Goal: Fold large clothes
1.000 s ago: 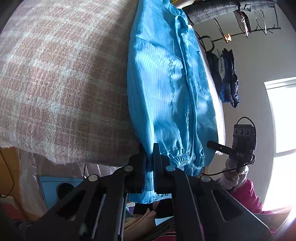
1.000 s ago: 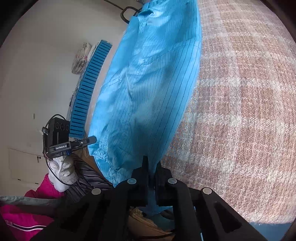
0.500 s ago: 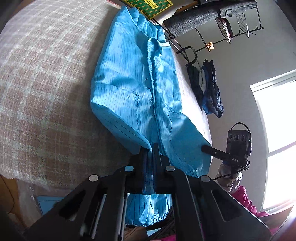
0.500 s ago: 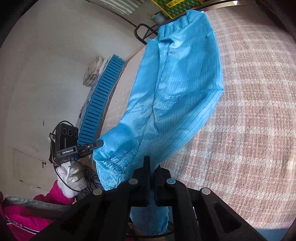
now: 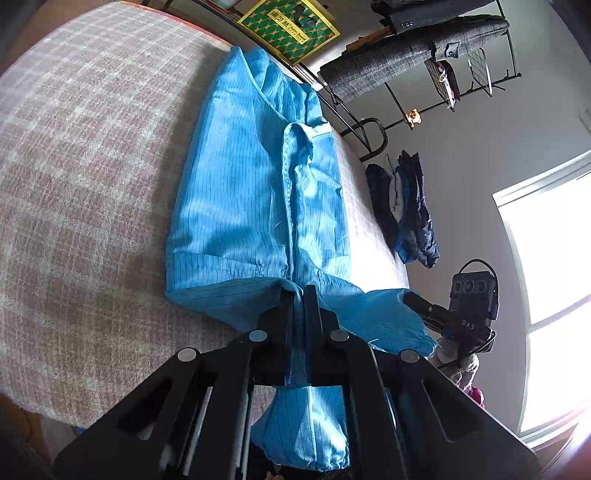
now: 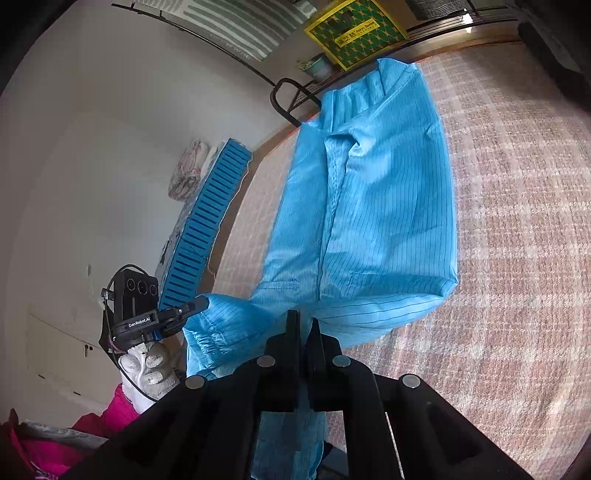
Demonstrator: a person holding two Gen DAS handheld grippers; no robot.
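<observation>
A bright blue pinstriped garment [image 5: 251,199] lies lengthwise on a pink-and-white plaid blanket [image 5: 81,177], collar at the far end. My left gripper [image 5: 298,291] is shut on the garment's near hem, which is lifted off the blanket, with a cuffed sleeve hanging below the fingers. In the right wrist view the same blue garment [image 6: 380,206] stretches away, and my right gripper [image 6: 303,323] is shut on its near edge beside the lifted fold. Each view shows the other gripper [image 5: 417,301] [image 6: 199,304] pinching the cloth at the far side.
A gloved hand [image 6: 147,365] holds the other gripper's handle. A clothes rack with a grey checked coat [image 5: 410,55] and hanging dark jackets [image 5: 410,214] stands beyond the blanket. A blue slatted crate [image 6: 210,225] and a yellow-green box [image 6: 354,33] sit by the wall; a bright window [image 5: 546,280] is to the right.
Both grippers have risen and come forward over the blanket, drawing the garment's near hem up with them. More of the garment's length and the collar now show.
</observation>
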